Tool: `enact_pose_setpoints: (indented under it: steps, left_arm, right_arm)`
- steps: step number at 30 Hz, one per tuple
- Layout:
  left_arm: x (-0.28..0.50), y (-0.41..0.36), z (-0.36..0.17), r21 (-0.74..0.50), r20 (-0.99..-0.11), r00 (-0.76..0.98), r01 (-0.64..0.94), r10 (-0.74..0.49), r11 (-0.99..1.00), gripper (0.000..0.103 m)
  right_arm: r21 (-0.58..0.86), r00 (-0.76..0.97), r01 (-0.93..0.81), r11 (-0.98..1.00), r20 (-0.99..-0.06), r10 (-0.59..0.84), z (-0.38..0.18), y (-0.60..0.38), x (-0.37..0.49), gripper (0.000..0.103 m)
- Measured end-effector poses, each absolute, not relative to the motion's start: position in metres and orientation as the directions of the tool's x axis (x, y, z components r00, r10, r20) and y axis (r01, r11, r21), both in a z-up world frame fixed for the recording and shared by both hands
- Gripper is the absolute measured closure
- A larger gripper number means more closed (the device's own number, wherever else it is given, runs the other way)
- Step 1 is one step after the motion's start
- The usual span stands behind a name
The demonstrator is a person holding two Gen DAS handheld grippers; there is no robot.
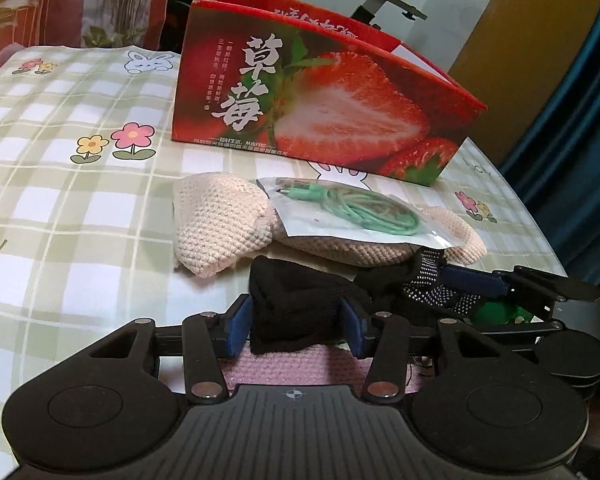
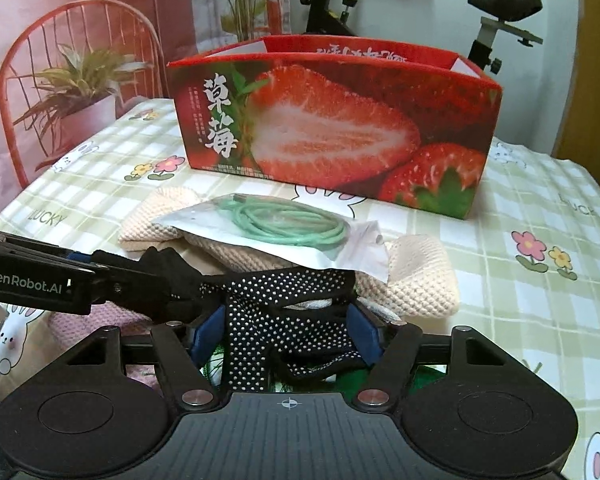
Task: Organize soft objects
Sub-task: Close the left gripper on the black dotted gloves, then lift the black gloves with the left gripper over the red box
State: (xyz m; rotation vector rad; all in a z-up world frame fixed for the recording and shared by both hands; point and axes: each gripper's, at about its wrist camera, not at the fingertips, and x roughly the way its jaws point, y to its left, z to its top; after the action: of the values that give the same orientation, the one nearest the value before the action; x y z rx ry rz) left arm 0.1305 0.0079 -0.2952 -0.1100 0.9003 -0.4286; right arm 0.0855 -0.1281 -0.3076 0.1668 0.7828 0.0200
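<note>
You had matt black knit cloth (image 1: 296, 312), a rubber-dotted black glove (image 2: 288, 320), coarse cream crochet (image 1: 216, 224), a glossy plastic pouch (image 1: 356, 212), printed glossy cardboard box (image 2: 332, 128), smooth tablecloth (image 1: 80, 208).

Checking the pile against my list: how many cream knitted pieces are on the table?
2, touching: one cream knitted piece left of the cable bag, another under it. More may be hidden.

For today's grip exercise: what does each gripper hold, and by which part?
Left gripper clamps the plain black end of a black fabric item; right gripper clamps its white-dotted part. Likely one dotted glove; uncertain.
</note>
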Motion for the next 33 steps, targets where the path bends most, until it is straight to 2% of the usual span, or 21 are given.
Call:
enact_pose_setpoints:
  steps: [1,5,10,12,14,22,33]
  left_arm:
    - [0.13,0.008,-0.296,-0.271,-0.732,0.545,0.317,-0.409,0.909,0.056]
    - [0.127,0.008,-0.293,-0.273,-0.719,0.552,0.334,-0.422,0.902,0.068]
    - [0.117,0.009,-0.292,-0.283,-0.707,0.562,0.332,-0.429,0.9,0.073]
    - [0.114,0.01,-0.291,-0.277,-0.704,0.567,0.335,-0.428,0.9,0.074]
    - [0.111,0.011,-0.288,-0.275,-0.696,0.575,0.34,-0.43,0.899,0.076]
    - [0.093,0.013,-0.261,-0.251,-0.613,0.65,0.378,-0.448,0.891,0.076]
    - [0.073,0.013,-0.242,-0.236,-0.556,0.693,0.399,-0.459,0.886,0.076]
  right_arm:
    - [0.158,0.71,0.04,0.987,-0.7,0.083,-0.308,-0.128,0.085,0.041]
    - [0.188,0.708,0.025,0.982,-0.697,0.115,-0.307,-0.131,0.084,0.058]
    - [0.234,0.714,0.012,0.972,-0.683,0.156,-0.305,-0.132,0.077,0.077]
    - [0.245,0.724,0.009,0.969,-0.67,0.163,-0.303,-0.131,0.074,0.09]
    - [0.264,0.743,0.001,0.965,-0.646,0.176,-0.301,-0.131,0.069,0.096]
    - [0.262,0.839,-0.028,0.965,-0.519,0.166,-0.276,-0.13,0.048,0.096]
    - [0.245,0.876,-0.039,0.969,-0.457,0.151,-0.258,-0.125,0.031,0.096]
